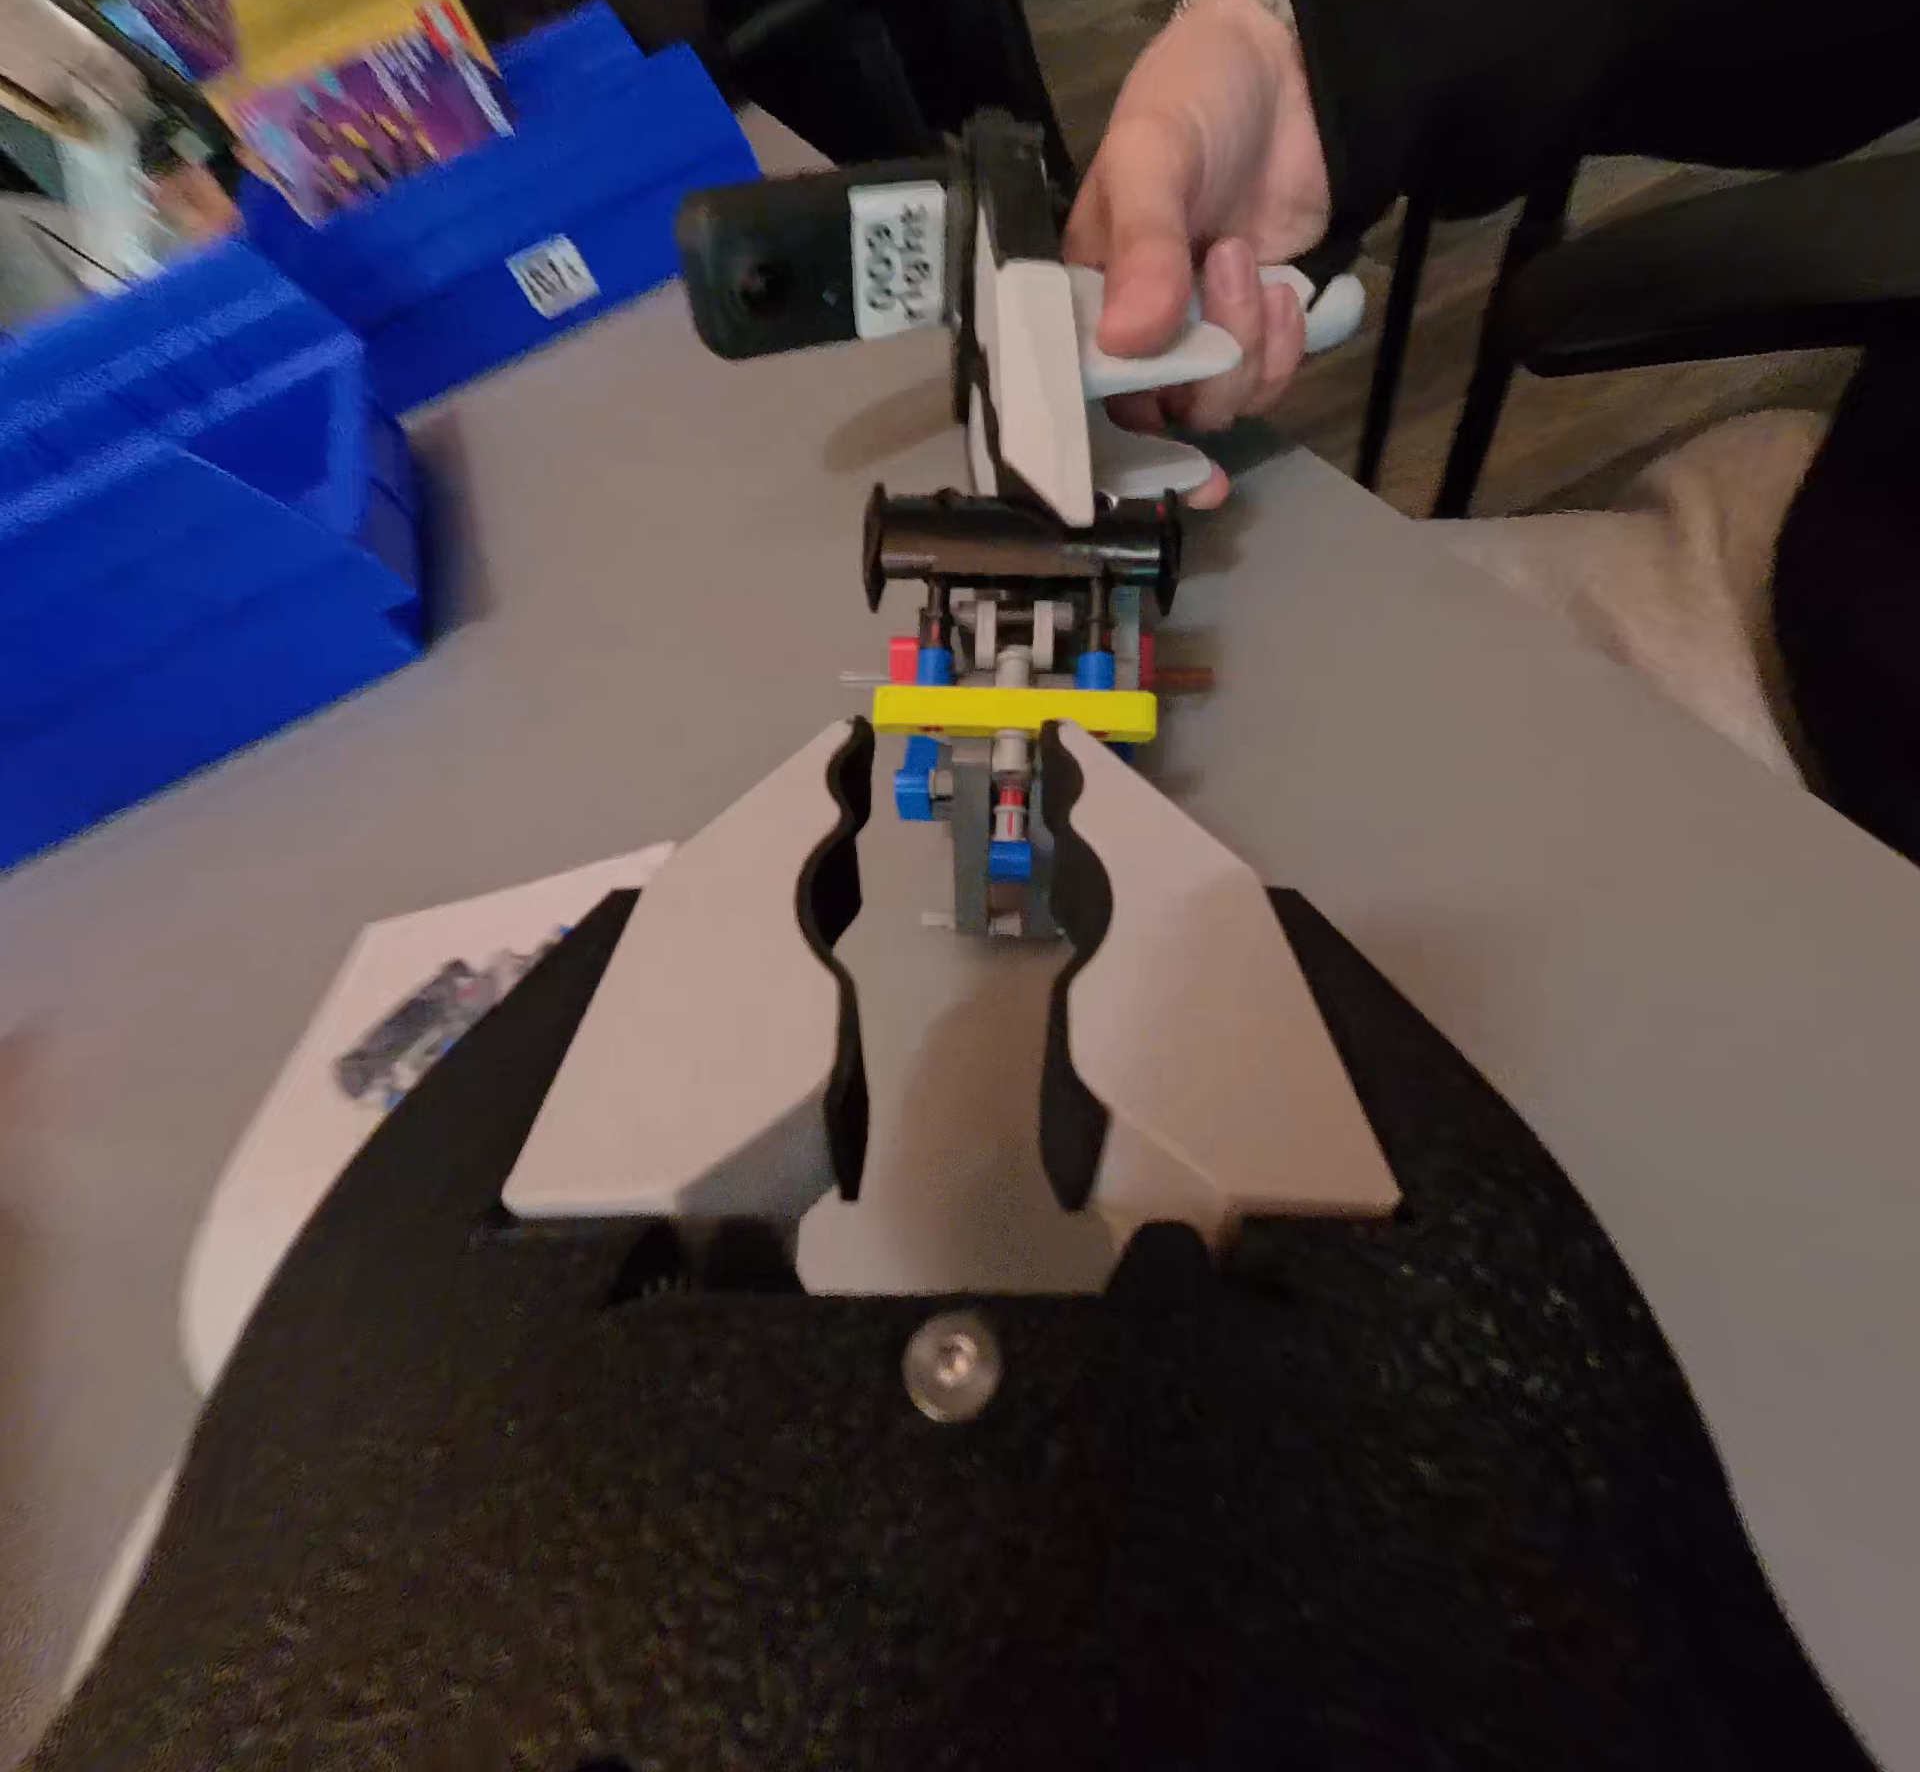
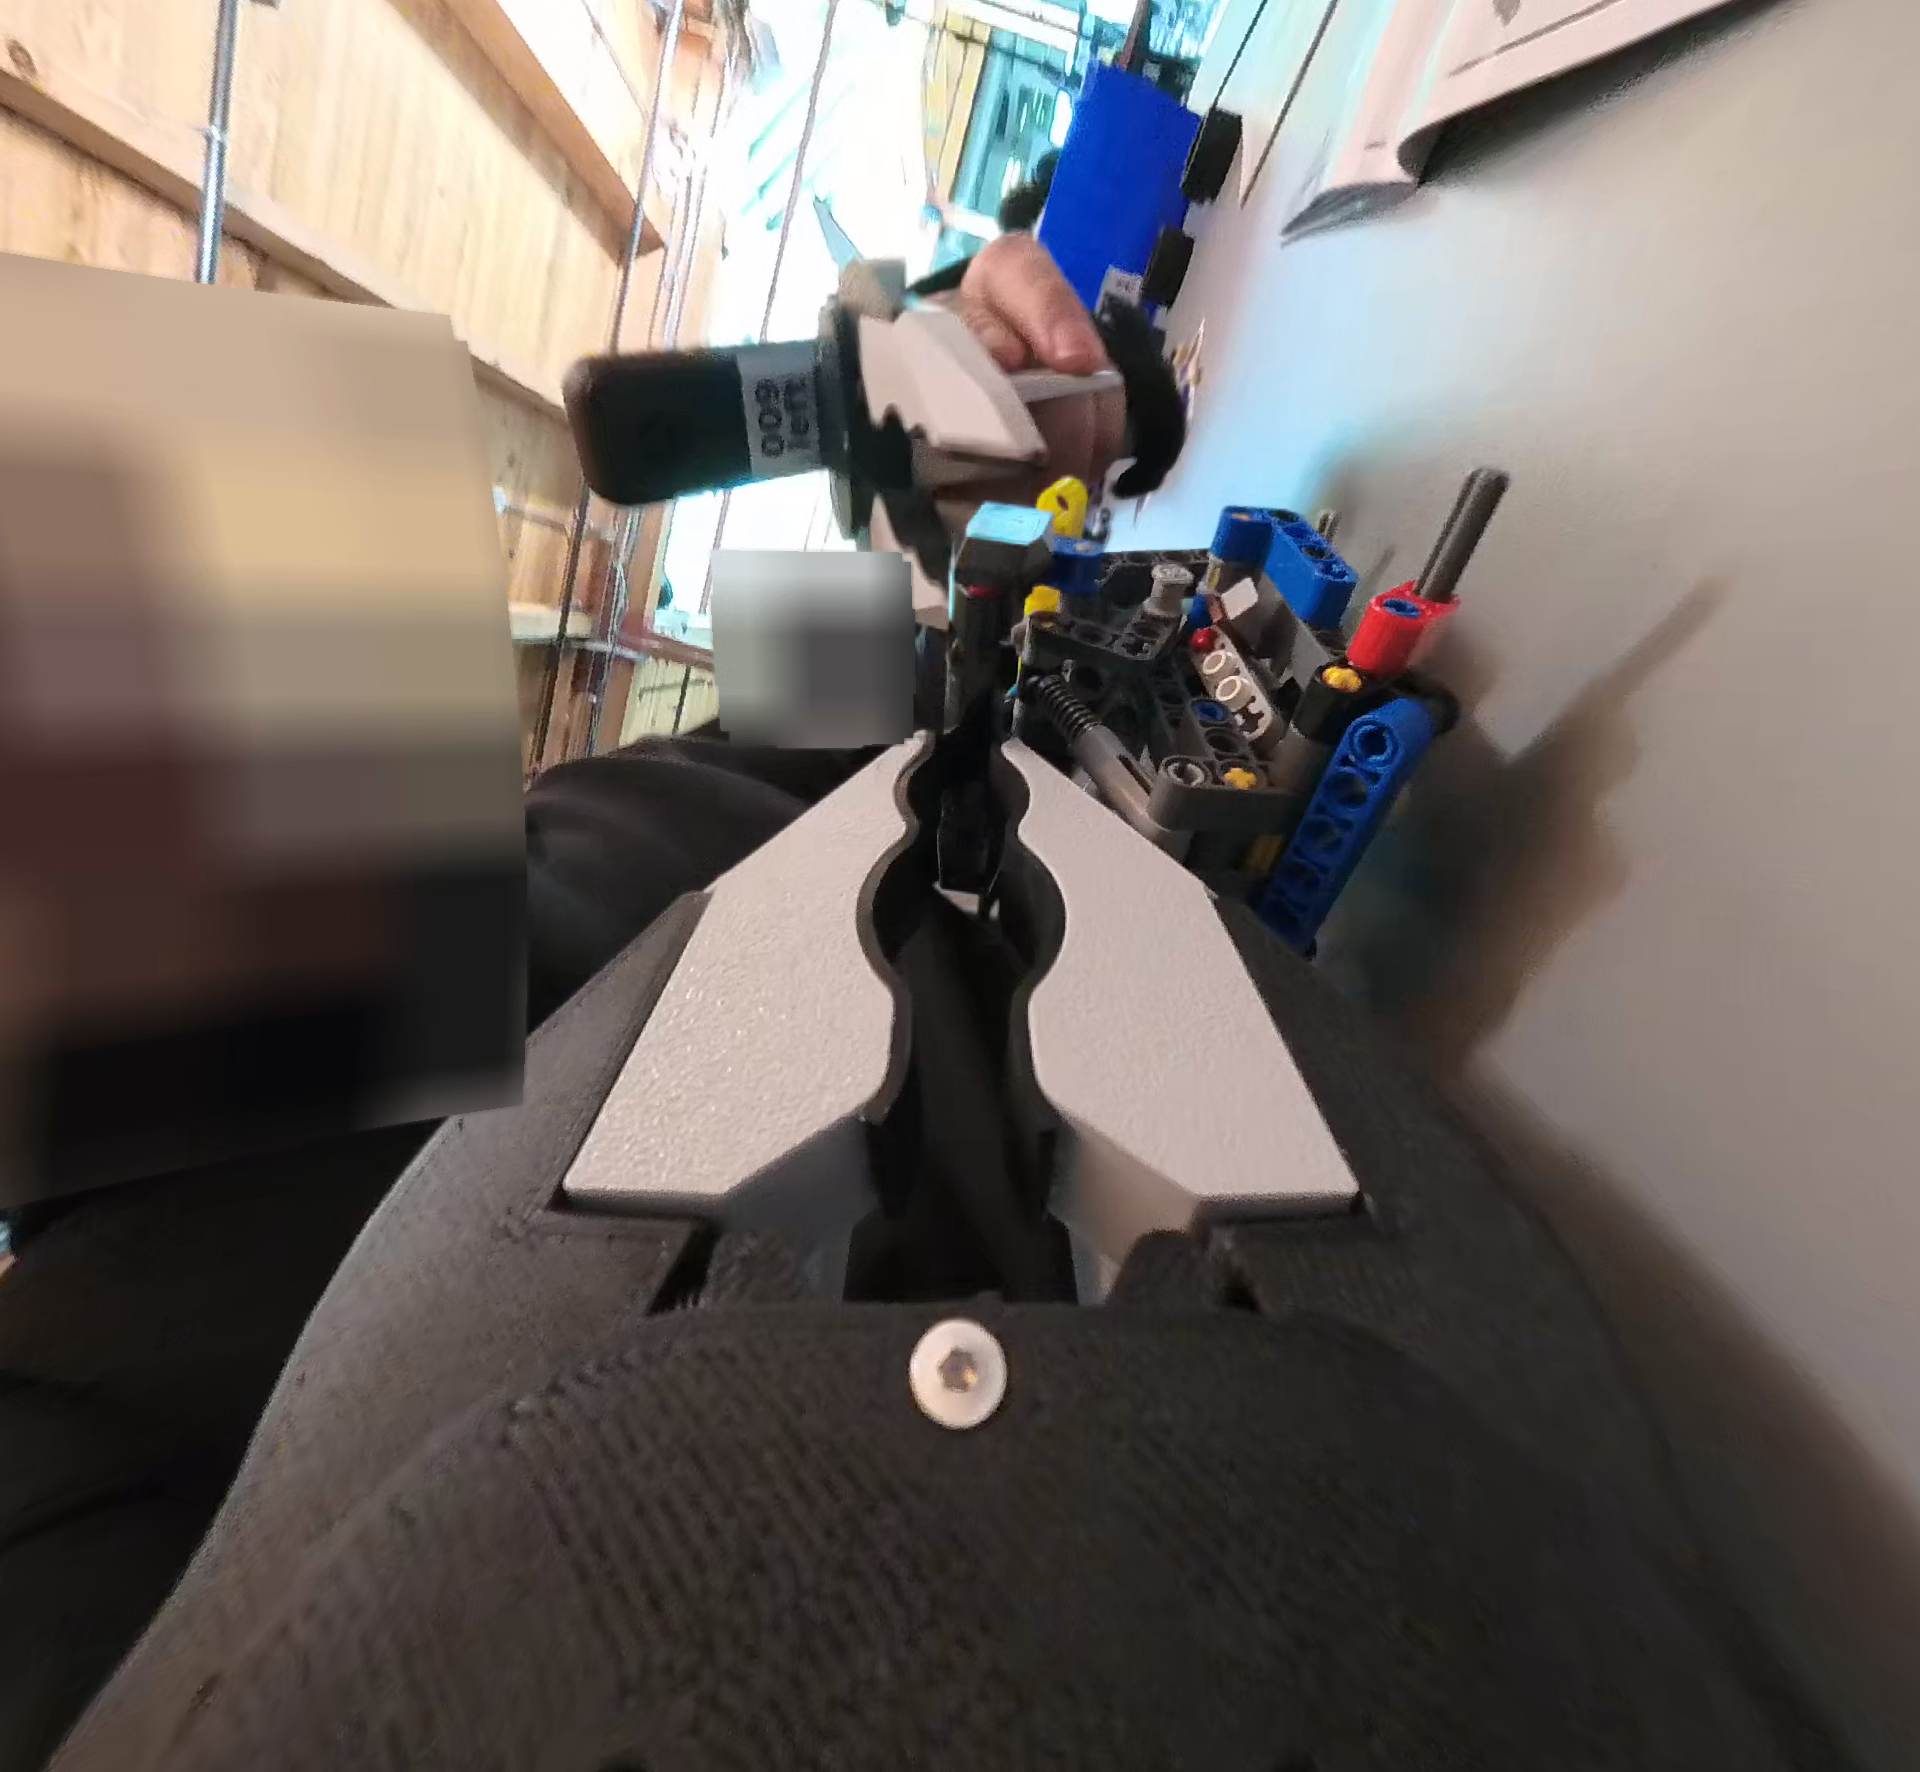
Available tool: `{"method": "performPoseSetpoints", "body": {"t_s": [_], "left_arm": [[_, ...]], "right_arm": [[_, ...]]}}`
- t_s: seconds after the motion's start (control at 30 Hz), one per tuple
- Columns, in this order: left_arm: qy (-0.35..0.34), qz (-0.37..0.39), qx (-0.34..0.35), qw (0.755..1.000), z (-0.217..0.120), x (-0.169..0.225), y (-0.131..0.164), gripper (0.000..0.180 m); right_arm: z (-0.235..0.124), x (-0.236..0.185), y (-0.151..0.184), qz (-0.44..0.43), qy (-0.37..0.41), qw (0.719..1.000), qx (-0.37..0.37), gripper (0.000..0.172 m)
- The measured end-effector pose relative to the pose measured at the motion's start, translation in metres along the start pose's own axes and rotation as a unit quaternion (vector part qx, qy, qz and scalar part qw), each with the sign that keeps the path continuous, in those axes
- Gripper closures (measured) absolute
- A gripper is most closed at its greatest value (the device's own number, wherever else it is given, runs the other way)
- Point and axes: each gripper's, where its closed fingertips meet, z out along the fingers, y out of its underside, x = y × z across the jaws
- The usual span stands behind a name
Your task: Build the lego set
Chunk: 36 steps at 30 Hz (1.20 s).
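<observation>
Your left hand-held gripper [image 1: 956,735] is spread around the brick-built model [image 1: 1013,714] on the grey surface [image 1: 1455,891]; your right hand-held gripper [image 2: 961,751] clamps its black part [image 2: 966,829]

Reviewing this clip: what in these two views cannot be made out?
- Left gripper: pad contact with the multicoloured brick-built model unclear; the model's own parts hide it.
- Right gripper: the black part between its fingers is dark, its shape unclear.
- Blue plastic bins: motion-blurred.
</observation>
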Motion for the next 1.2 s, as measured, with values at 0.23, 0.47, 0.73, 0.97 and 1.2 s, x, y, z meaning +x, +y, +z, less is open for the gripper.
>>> {"method": "performPoseSetpoints", "body": {"t_s": [0.23, 0.47, 0.73, 0.97, 1.2], "left_arm": [[0.044, -0.033, -0.017, 0.998, 0.013, 0.004, 0.013, 0.151], [0.03, -0.017, -0.004, 0.999, 0.017, -0.008, 0.01, 0.177], [0.018, -0.042, -0.008, 0.999, 0.023, -0.023, 0.012, 0.177], [-0.014, -0.01, 0.003, 1.0, 0.025, -0.032, 0.012, 0.177], [-0.021, 0.005, 0.022, 1.0, 0.026, -0.032, 0.011, 0.177]], "right_arm": [[-0.009, 0.009, -0.009, 0.017, -0.017, 1.0, -0.018, 0.166], [-0.015, 0.016, -0.02, -0.023, 0.019, 0.998, -0.047, 0.165], [-0.021, 0.016, -0.043, -0.015, -0.004, 1.0, 0.011, 0.164], [-0.021, 0.017, -0.042, 0.034, -0.024, 0.999, 0.004, 0.168], [-0.022, 0.018, -0.043, 0.035, -0.026, 0.998, -0.033, 0.166]]}}
